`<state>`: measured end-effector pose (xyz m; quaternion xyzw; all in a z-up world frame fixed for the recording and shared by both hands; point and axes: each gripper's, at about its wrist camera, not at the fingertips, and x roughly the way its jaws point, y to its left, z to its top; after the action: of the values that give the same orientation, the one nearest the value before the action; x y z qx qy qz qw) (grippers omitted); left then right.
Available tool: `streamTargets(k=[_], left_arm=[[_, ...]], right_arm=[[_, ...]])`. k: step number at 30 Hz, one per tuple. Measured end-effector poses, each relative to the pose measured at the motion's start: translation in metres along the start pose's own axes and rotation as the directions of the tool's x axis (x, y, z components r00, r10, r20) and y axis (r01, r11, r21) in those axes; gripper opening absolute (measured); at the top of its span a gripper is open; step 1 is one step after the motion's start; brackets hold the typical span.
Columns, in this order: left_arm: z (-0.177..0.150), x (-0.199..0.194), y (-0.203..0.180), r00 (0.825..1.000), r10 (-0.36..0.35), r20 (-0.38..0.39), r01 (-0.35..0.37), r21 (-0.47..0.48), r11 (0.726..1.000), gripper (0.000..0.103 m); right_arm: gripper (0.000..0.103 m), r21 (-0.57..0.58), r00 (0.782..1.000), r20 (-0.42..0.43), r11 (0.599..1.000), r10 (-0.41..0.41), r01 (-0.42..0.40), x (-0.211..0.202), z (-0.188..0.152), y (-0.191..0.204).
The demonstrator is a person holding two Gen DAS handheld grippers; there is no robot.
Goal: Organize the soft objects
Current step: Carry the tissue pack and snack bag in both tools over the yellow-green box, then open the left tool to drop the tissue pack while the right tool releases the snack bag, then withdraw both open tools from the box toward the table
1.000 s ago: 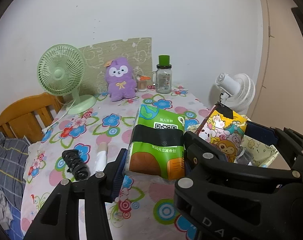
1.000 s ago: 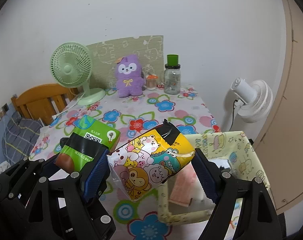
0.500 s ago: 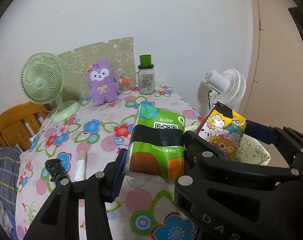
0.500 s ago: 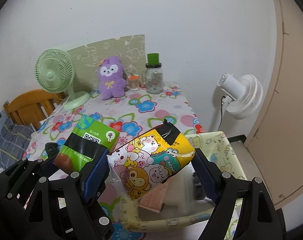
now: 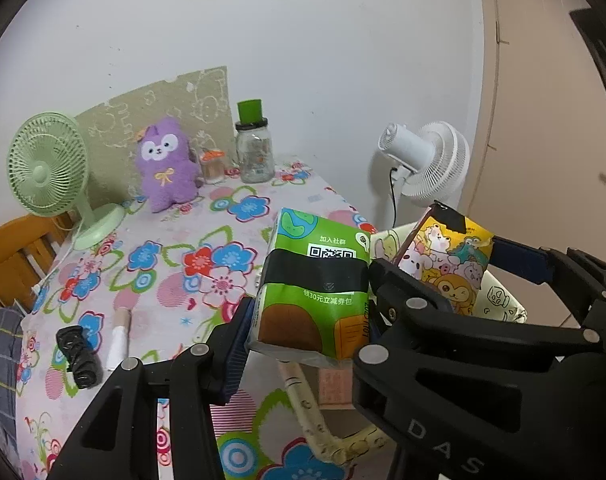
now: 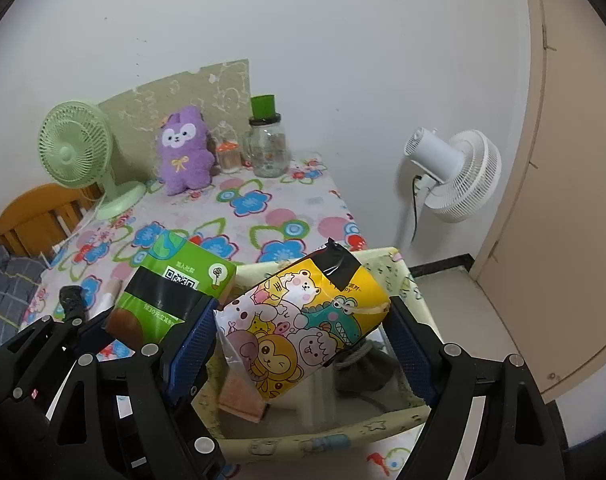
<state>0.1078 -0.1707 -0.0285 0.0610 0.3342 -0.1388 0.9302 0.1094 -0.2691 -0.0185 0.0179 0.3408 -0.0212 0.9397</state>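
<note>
My left gripper [image 5: 307, 320] is shut on a green tissue pack [image 5: 317, 288], held above the table edge beside the bin; the pack also shows in the right wrist view [image 6: 171, 284]. My right gripper [image 6: 303, 340] is shut on a yellow cartoon-print tissue pack [image 6: 303, 324], held over the pale yellow fabric bin [image 6: 327, 436]. This pack also shows in the left wrist view [image 5: 447, 264]. The bin holds a pink cloth [image 6: 239, 396] and a grey soft item [image 6: 367, 368]. A purple plush toy [image 6: 185, 156] sits at the table's back.
On the flowered tablecloth [image 5: 175, 264] stand a green desk fan [image 5: 51, 172], a glass jar with a green lid [image 5: 255, 152] and a small orange-lidded jar [image 5: 212, 166]. A black object [image 5: 79, 356] and a white roll [image 5: 119, 340] lie at left. A white floor fan [image 6: 455, 176] stands at right.
Both grippers have moved right with their packs and now hang over the fabric bin. The bin's inside shows more fully. Neither grip has changed.
</note>
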Motion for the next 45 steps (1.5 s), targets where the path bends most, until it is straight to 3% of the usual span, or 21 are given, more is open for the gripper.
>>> streamTargets(k=[10,14,18,33,45], left_arm=[[-0.001,0.021,-0.016,0.998,-0.040,-0.049,0.041,0.010,0.999,0.059],[-0.002,0.024,-0.021,0.998,-0.035,-0.050,0.036,0.023,0.999,0.079],[-0.002,0.026,-0.023,0.999,-0.023,-0.048,0.025,0.038,0.999,0.085],[-0.004,0.032,-0.001,0.997,0.011,-0.077,-0.010,0.008,1.000,0.093],[-0.011,0.022,0.022,0.997,0.026,-0.070,-0.028,-0.027,0.999,0.095]], right_arm=[[0.085,0.035,1.000,-0.025,0.999,-0.016,0.017,0.012,-0.003,-0.022],[0.085,0.045,0.999,-0.036,0.999,-0.014,0.015,0.017,-0.004,-0.027],[0.085,0.059,0.999,-0.046,0.998,-0.004,0.007,0.024,-0.004,-0.029],[0.093,0.104,0.996,-0.066,0.993,0.068,-0.061,0.037,-0.008,-0.022],[0.097,0.060,0.997,-0.059,0.997,0.056,-0.053,0.031,-0.009,0.001]])
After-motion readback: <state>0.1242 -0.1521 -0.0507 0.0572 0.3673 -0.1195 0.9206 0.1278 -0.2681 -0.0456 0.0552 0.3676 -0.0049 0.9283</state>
